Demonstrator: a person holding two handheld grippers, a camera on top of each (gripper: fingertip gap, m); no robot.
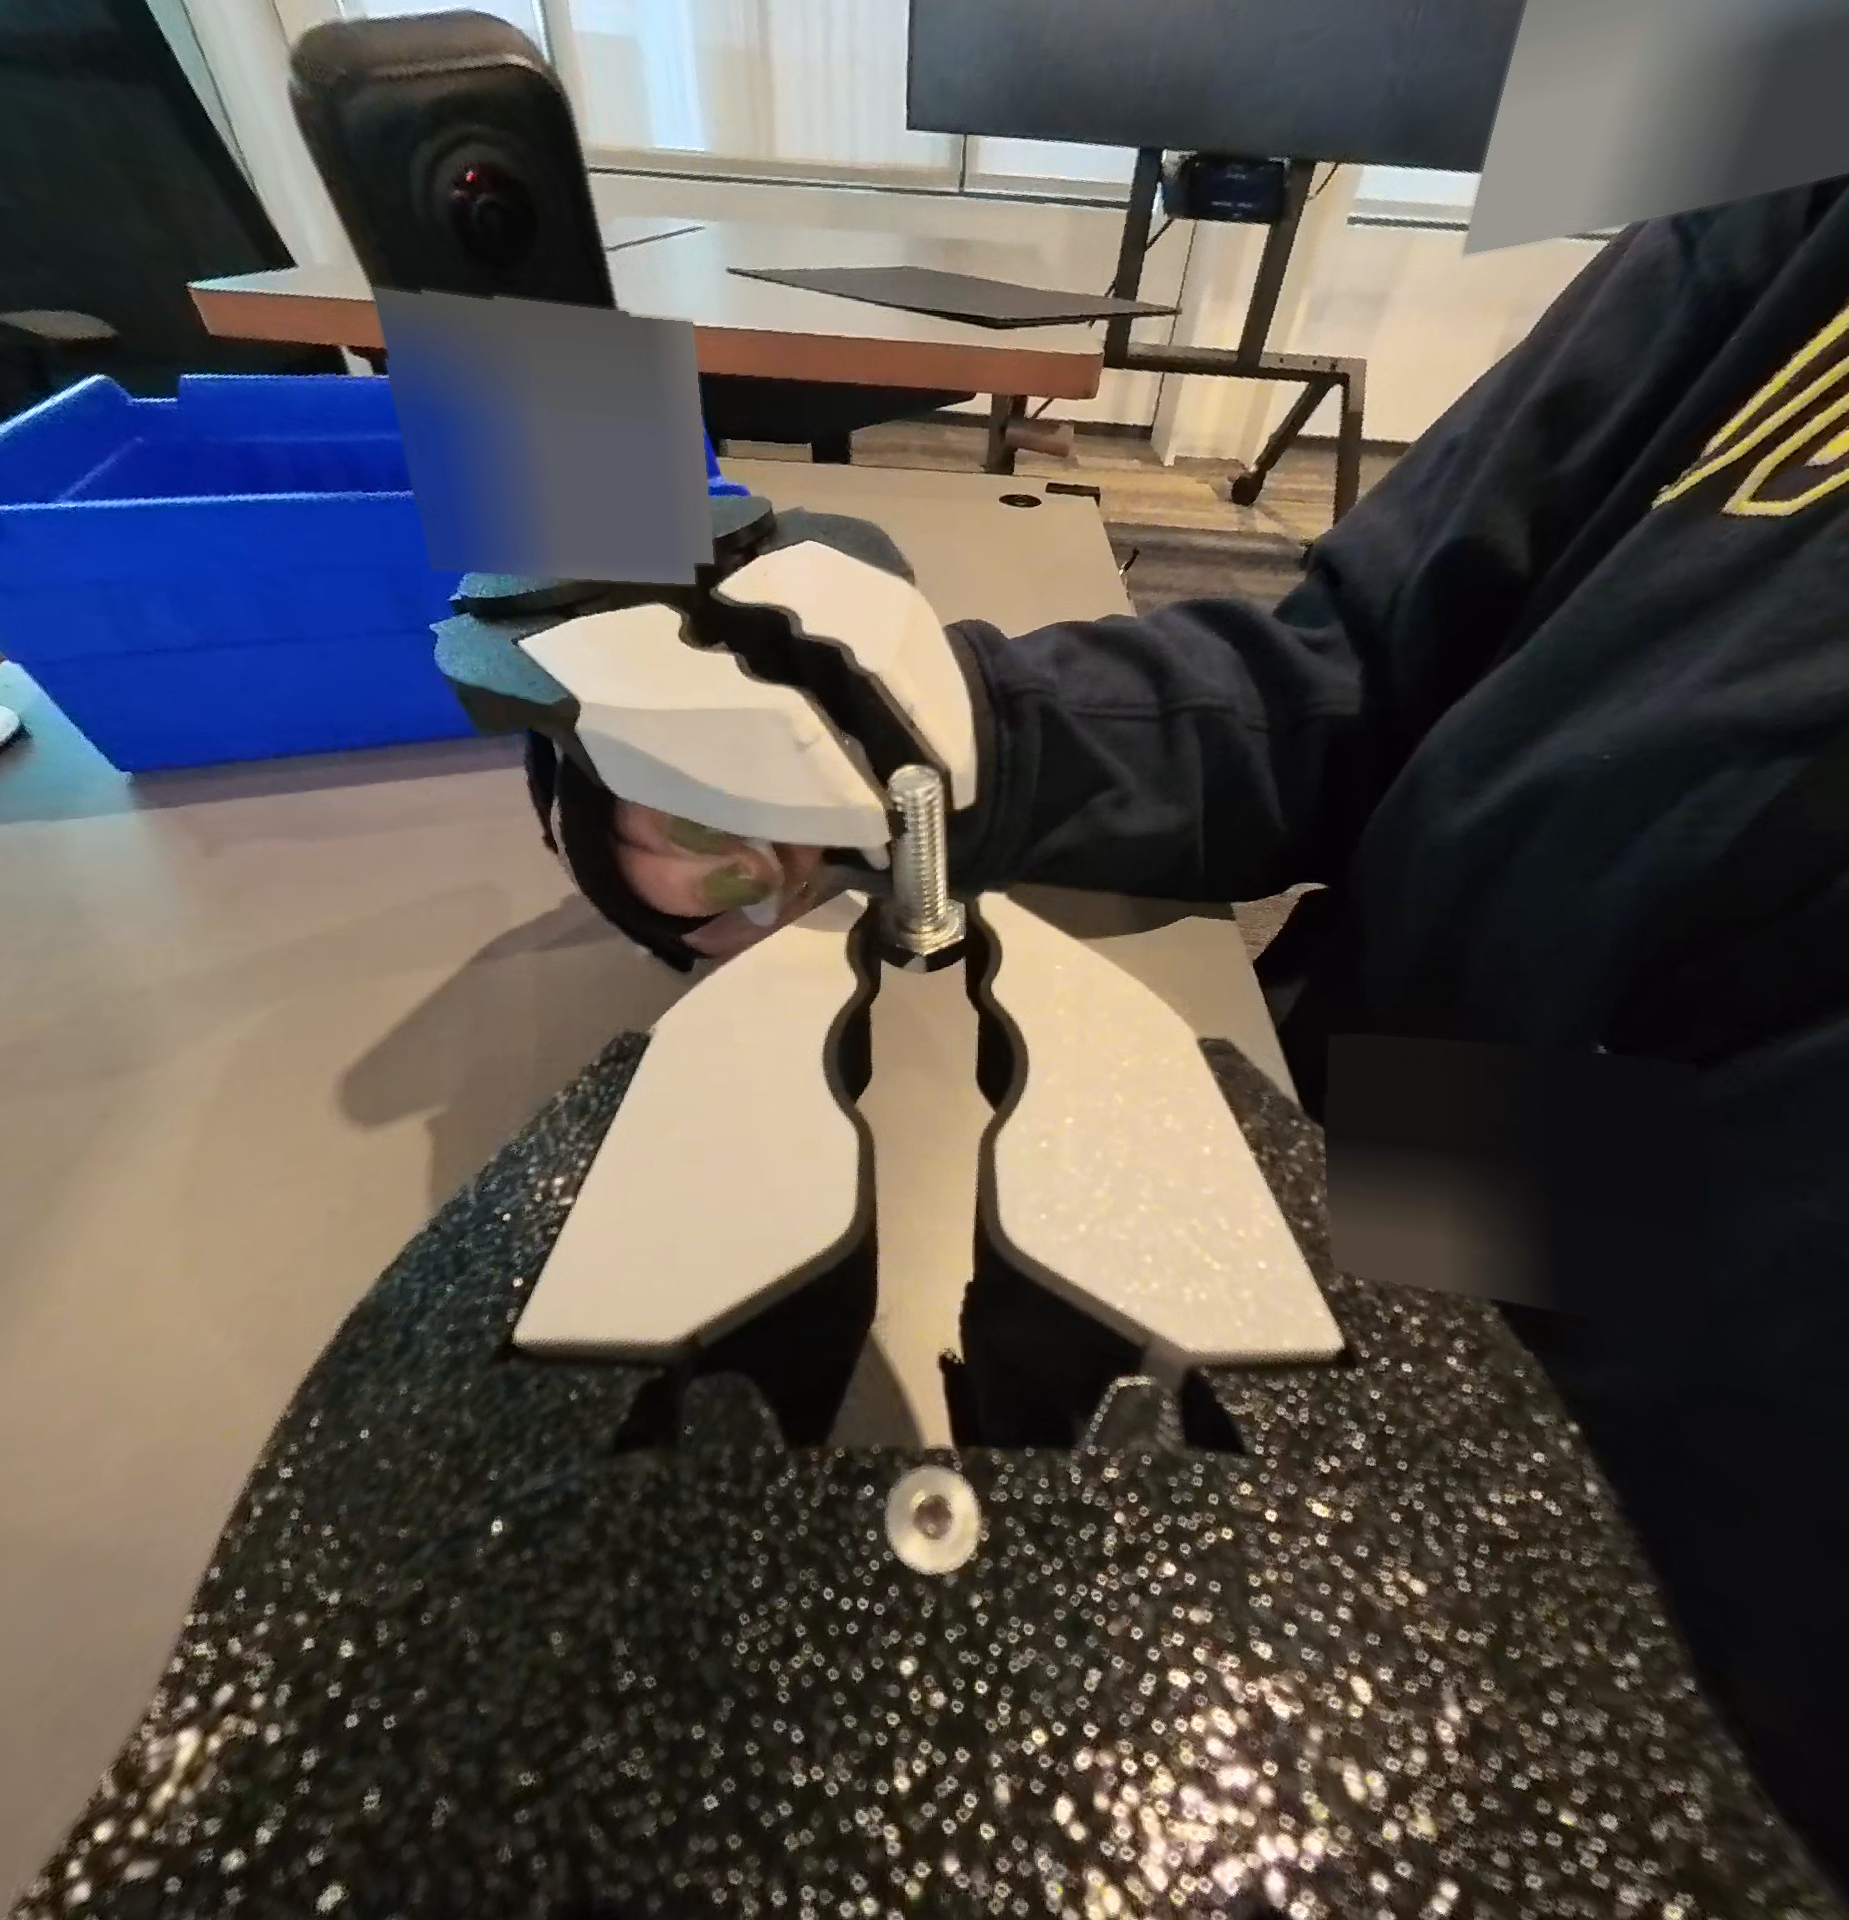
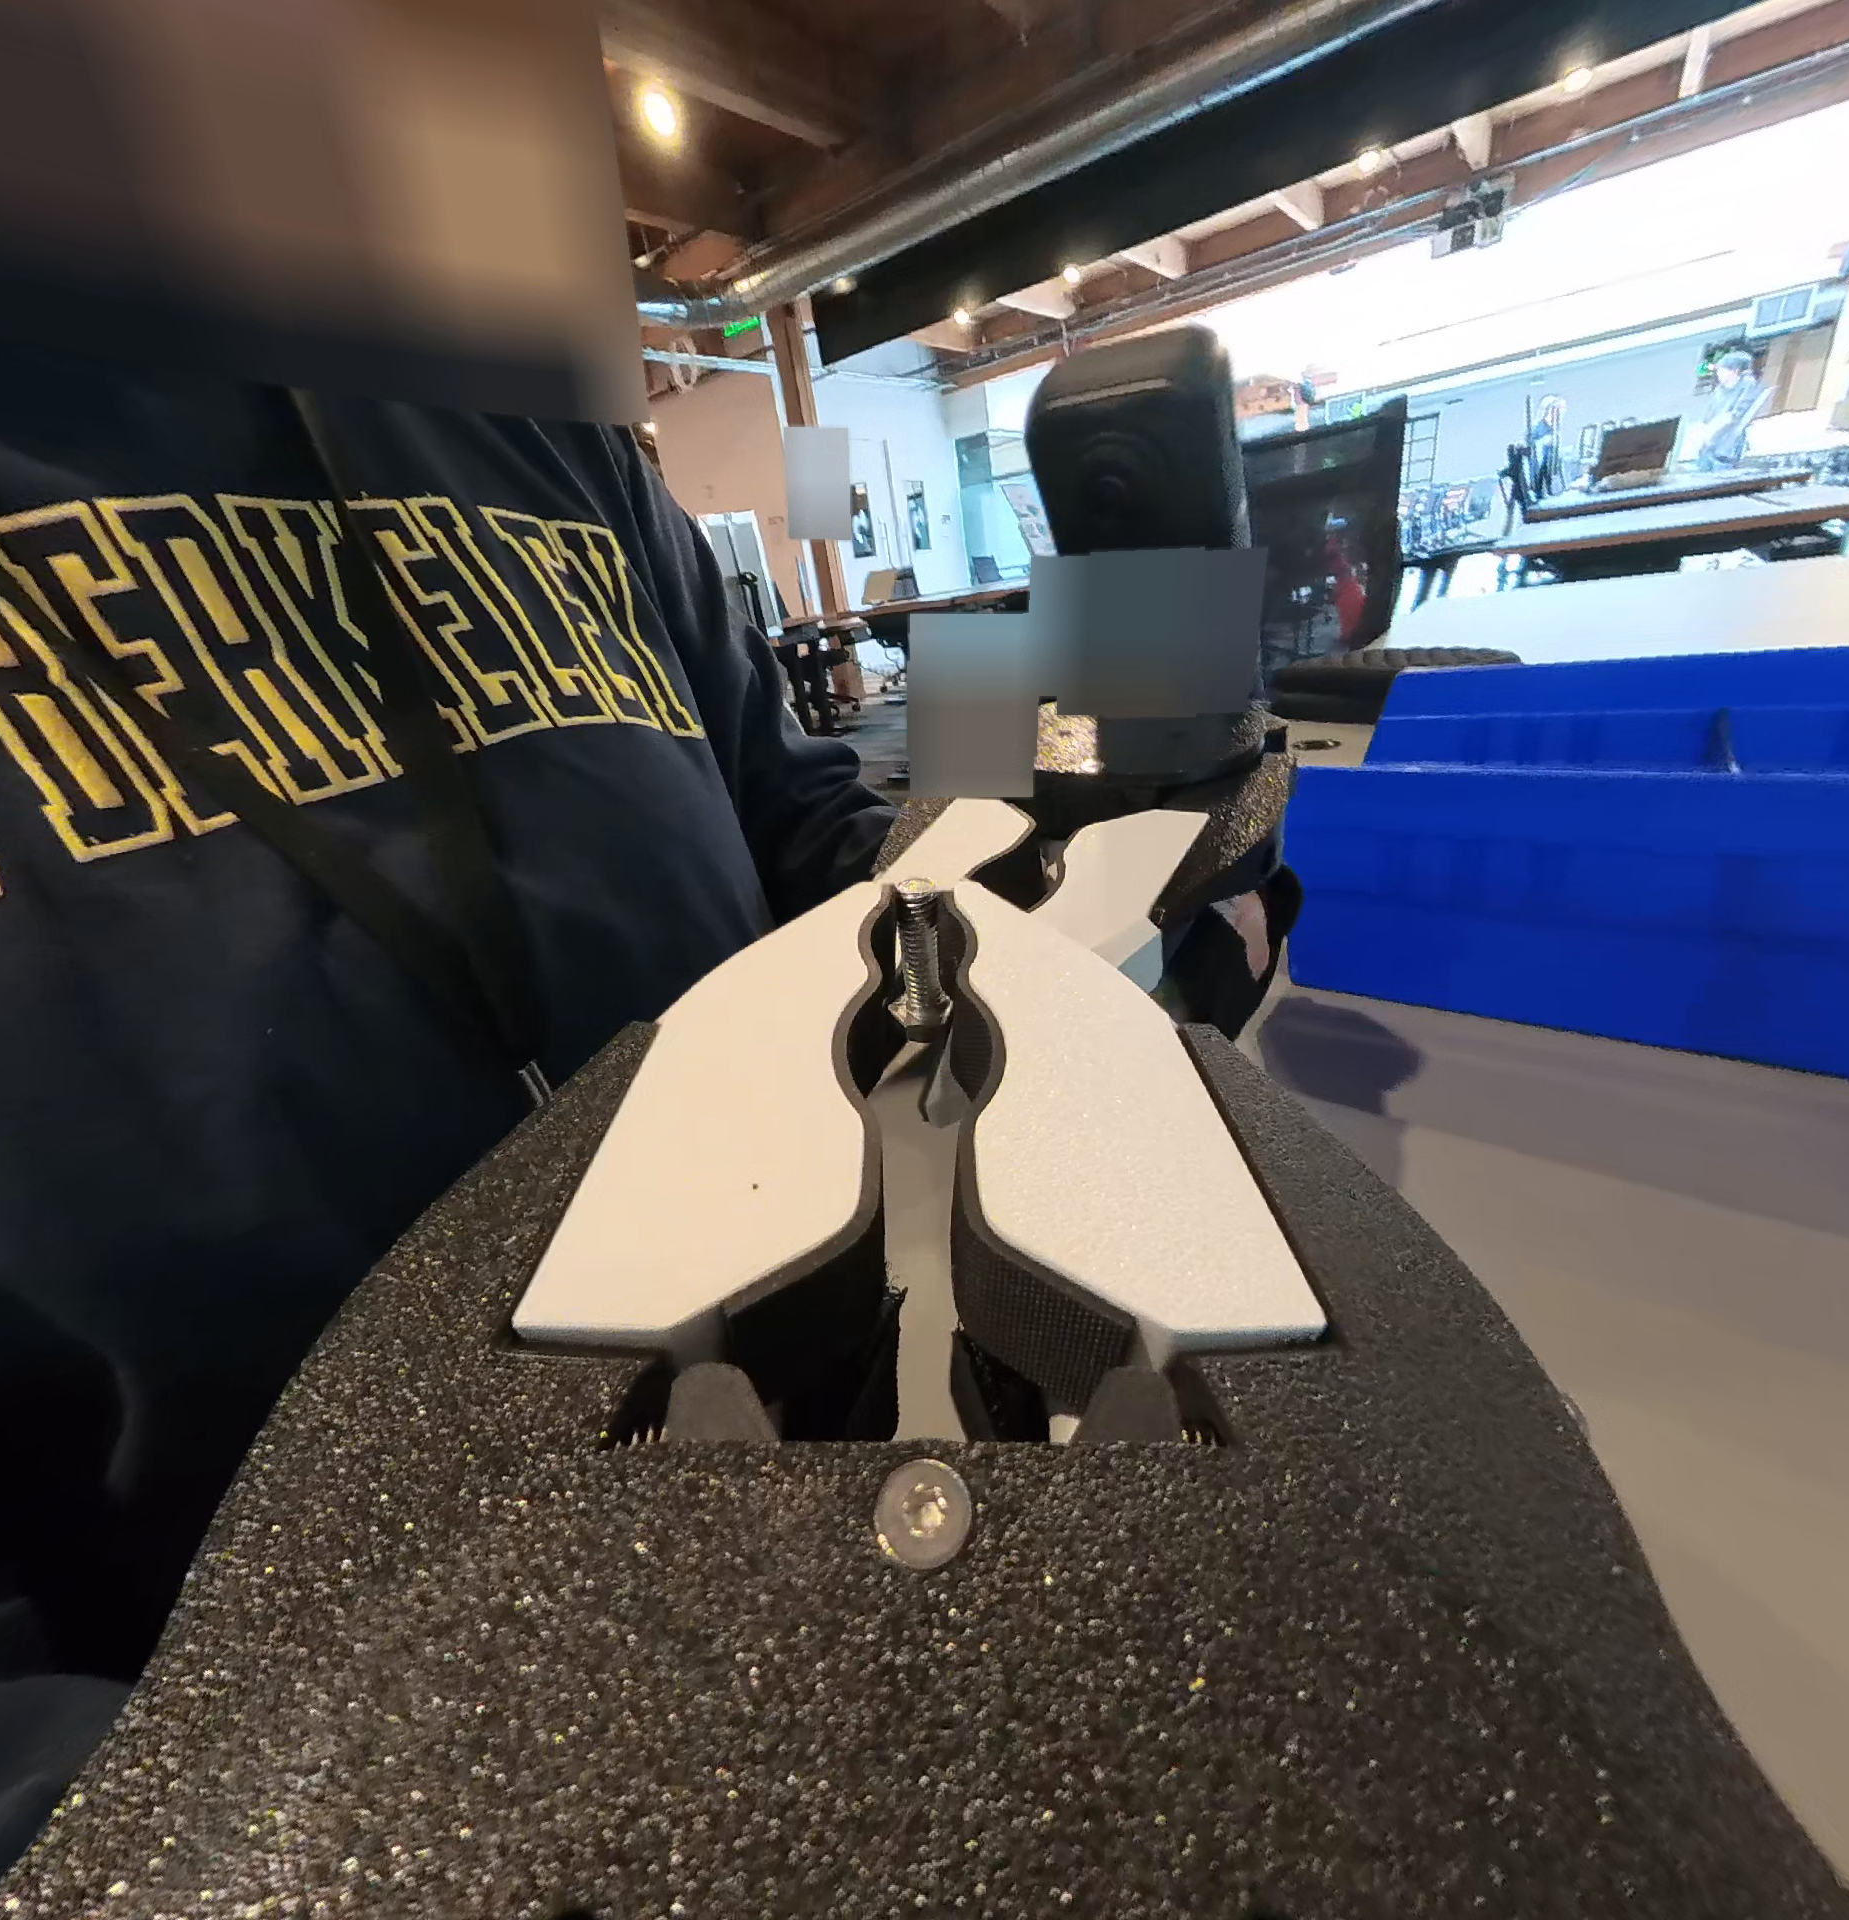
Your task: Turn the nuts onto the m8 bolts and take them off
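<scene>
A silver M8 bolt (image 1: 918, 862) stands upright above the grey table, thread pointing up. My left gripper (image 1: 915, 940) is shut on its hex head at the bottom. My right gripper (image 1: 920, 810) reaches in from the upper left, its white fingers closed around the top of the thread. In the right wrist view the bolt (image 2: 912, 961) shows in the gap between the right gripper's (image 2: 915, 896) fingers, its tip level with the fingertips. The left gripper (image 2: 1055, 883) lies behind and below it. I see no nut on the thread or in either gripper.
A blue divided bin (image 1: 224, 603) stands on the table (image 1: 224, 1091) at the left, and at the right in the right wrist view (image 2: 1585, 831). A person in a dark sweatshirt (image 1: 1574, 727) sits close by, a hand (image 1: 712, 883) on the right gripper. The tips of both grippers are at nearly the same place.
</scene>
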